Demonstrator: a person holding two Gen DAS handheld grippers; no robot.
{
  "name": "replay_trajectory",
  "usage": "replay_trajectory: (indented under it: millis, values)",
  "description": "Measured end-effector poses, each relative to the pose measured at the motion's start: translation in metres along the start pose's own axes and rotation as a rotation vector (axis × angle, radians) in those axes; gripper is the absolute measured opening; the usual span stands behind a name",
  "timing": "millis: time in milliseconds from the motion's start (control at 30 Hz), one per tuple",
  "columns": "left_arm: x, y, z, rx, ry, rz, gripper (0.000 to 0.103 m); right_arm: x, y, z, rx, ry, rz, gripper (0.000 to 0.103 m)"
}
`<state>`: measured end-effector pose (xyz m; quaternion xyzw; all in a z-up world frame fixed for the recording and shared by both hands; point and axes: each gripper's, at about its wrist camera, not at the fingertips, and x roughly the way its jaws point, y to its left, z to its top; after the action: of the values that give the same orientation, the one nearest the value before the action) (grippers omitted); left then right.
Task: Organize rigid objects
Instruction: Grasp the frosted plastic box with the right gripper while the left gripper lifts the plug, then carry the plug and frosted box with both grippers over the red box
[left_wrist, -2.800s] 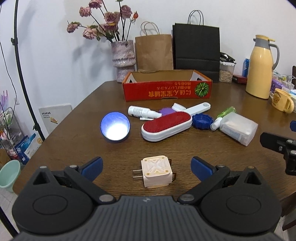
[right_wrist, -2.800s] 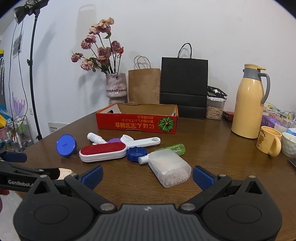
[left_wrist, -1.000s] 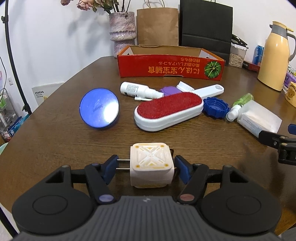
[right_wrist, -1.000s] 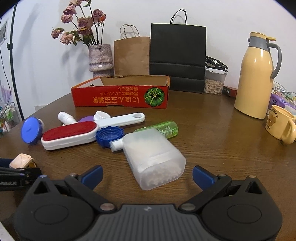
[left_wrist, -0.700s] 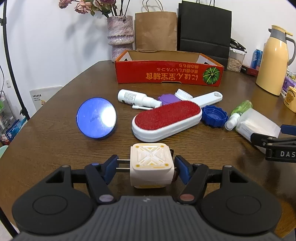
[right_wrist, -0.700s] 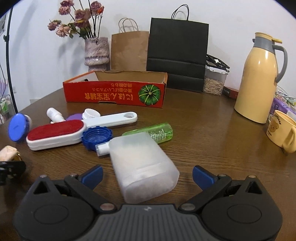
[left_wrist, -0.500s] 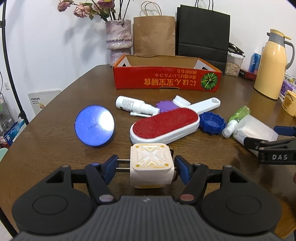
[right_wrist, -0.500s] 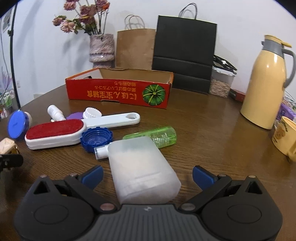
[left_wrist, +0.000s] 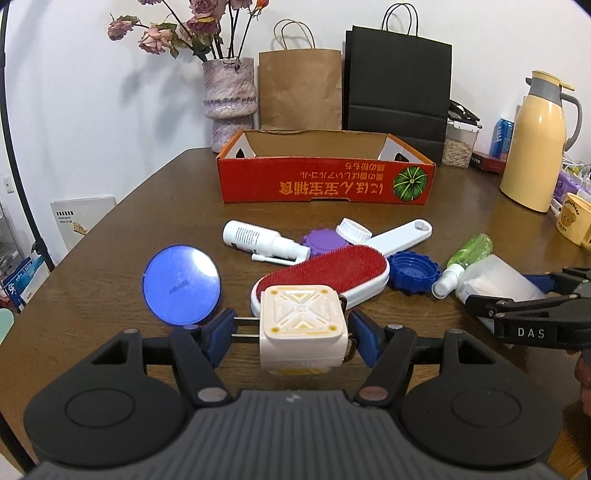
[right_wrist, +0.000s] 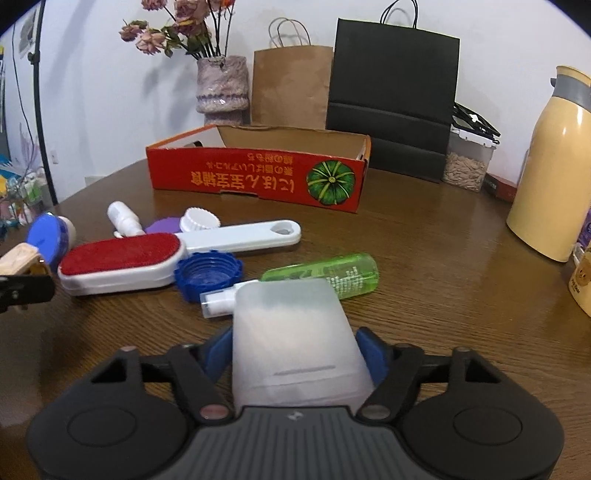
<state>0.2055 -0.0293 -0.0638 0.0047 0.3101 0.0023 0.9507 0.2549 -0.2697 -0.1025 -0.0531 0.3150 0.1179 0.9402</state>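
Cream plastic filled the left tongs (left_wrist: 291, 330), which clamped a square plug adapter (left_wrist: 302, 325) by its prongs and far side, lifted clear of the brown wooden surface (left_wrist: 110, 236). The right tongs (right_wrist: 297, 350) gripped a frosted box (right_wrist: 295, 343) on both sides, its front end close to a green spray bottle (right_wrist: 325, 275). Between the two lay a red lint brush (left_wrist: 328, 277), a blue cap (left_wrist: 413, 271), a blue disc (left_wrist: 181, 284), a white bottle (left_wrist: 258, 240) and a white opener (left_wrist: 400, 236). Behind them stood an open red carton (left_wrist: 325, 181), near the surface's far edge.
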Motion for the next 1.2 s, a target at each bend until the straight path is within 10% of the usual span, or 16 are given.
replay_trajectory:
  millis: [1200]
  values:
    - [0.024, -0.003, 0.077, -0.035, -0.134, -0.025, 0.068, -0.016, 0.028, 0.066, -0.002, -0.209, 0.033, 0.065]
